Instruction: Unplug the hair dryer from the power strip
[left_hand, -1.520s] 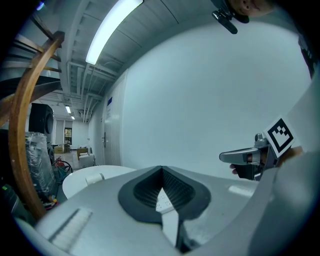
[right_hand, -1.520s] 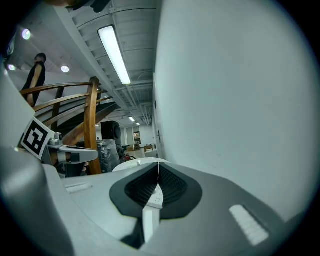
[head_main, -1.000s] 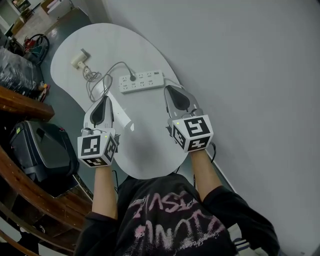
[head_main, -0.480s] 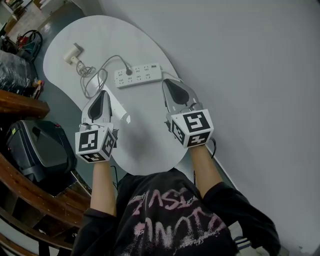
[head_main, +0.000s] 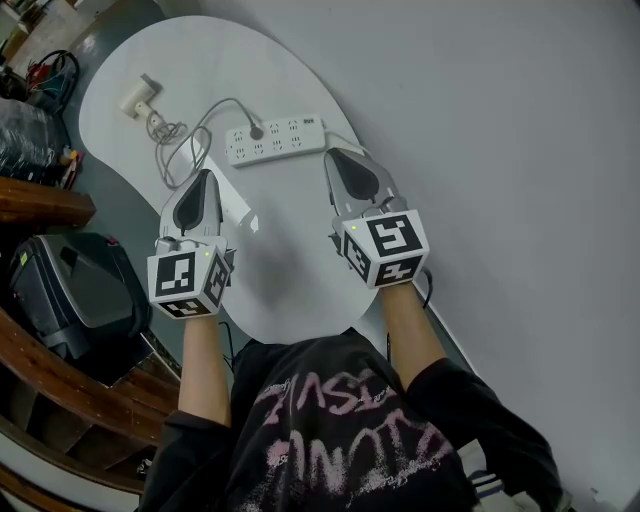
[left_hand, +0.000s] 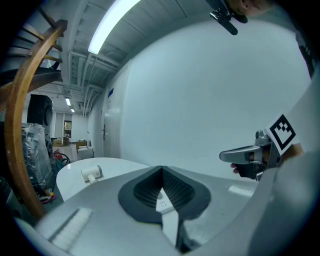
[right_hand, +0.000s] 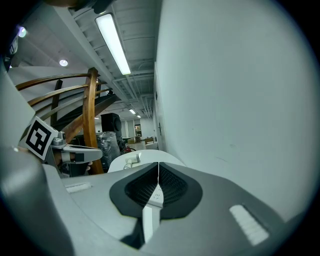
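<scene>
A white power strip (head_main: 275, 140) lies on the white oval table (head_main: 290, 290), with a dark plug (head_main: 256, 131) in its left end. The plug's grey cord (head_main: 185, 150) loops left to a small white hair dryer (head_main: 137, 97) near the table's far left edge. My left gripper (head_main: 203, 180) is shut and hovers short of the strip, beside the cord loops. My right gripper (head_main: 337, 158) is shut too, just off the strip's right end. In the left gripper view the jaws (left_hand: 161, 169) meet and the hair dryer (left_hand: 91, 173) lies beyond. The right gripper view shows shut jaws (right_hand: 158, 165) and the hair dryer (right_hand: 131, 161).
A plain grey wall (head_main: 500, 120) runs along the table's right side. A black case (head_main: 75, 290) and curved wooden rails (head_main: 40, 200) stand left of the table. Clutter lies on the floor at the far upper left (head_main: 50, 75).
The table and strip have drifted up and left in the head view. Both grippers stay shut and hold much the same places relative to the strip.
</scene>
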